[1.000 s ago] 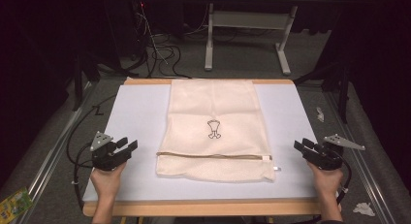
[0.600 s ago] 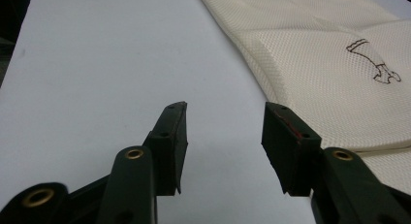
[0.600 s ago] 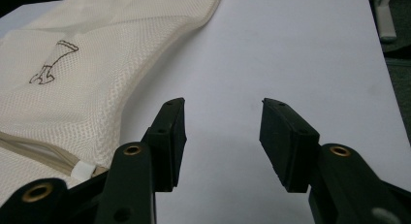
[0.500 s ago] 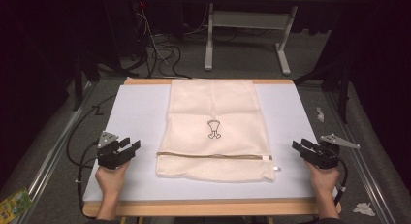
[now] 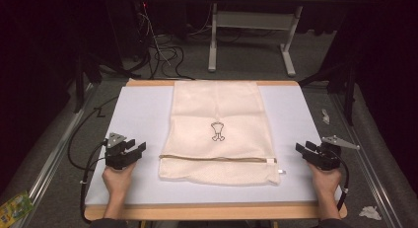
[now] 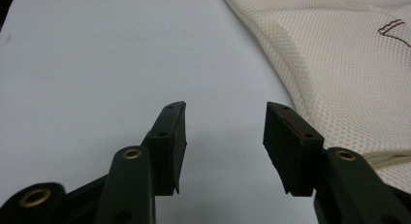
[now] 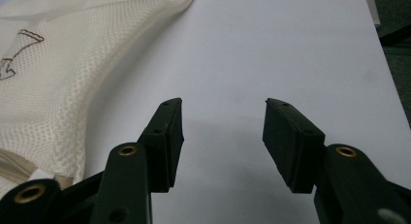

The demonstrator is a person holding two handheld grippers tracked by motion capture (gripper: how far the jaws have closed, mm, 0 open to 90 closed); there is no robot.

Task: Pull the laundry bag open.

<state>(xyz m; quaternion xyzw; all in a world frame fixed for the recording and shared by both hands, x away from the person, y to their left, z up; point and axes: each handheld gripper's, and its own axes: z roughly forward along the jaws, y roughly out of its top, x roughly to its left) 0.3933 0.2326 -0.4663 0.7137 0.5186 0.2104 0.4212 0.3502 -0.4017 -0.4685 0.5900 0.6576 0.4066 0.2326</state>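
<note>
A cream mesh bag (image 5: 217,114) with a small brown emblem and a zip near its front edge lies flat in the middle of the table. My left gripper (image 5: 137,150) hovers low over the bare mat to the bag's left, jaws open and empty; in the left gripper view (image 6: 225,118) the bag's edge (image 6: 349,64) lies to the right. On the bag's other side my right gripper (image 5: 301,148) is also open. Its jaws have just been opening with nothing between them; in the right gripper view (image 7: 223,115) the bag (image 7: 58,69) is at left.
The pale mat covers a wooden table (image 5: 212,211). Black cables (image 5: 162,53) and a white desk frame (image 5: 251,25) are on the floor behind. Crumpled paper (image 5: 368,212) lies on the floor at right, a green packet (image 5: 15,207) at left.
The left gripper has shifted slightly right toward the bag and a little lower. The right hand has kept its place.
</note>
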